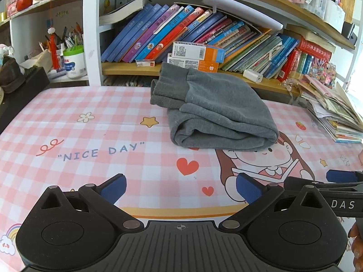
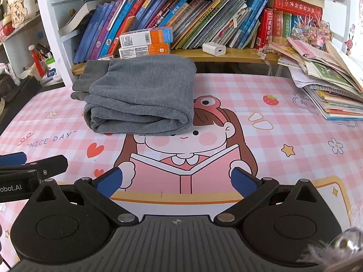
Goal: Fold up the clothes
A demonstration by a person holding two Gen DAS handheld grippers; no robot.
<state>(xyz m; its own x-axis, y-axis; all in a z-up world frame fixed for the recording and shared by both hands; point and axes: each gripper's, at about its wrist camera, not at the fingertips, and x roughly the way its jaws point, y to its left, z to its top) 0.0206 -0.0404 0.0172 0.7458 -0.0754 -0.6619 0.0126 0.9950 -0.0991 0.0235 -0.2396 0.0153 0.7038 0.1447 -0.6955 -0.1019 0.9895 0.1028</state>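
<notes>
Although the table (image 1: 68,122) carries a grey garment (image 2: 140,95) already folded near its far edge, the stacked layers look springy and could slump if nudged. Both left gripper (image 1: 181,189) and right gripper (image 2: 177,181) hover wide, empty. Only the left view shows ribbed cuffs (image 1: 165,90) clearly.

Pink checked table mat (image 2: 283,104), cluttered bookshelf (image 1: 127,68) behind.
Leaning books (image 2: 204,20), 2 stacked orange boxes (image 2: 146,42), white charger (image 2: 214,49) on shelf; magazine pile (image 2: 329,86) at right; pen pot (image 1: 73,62) left.
</notes>
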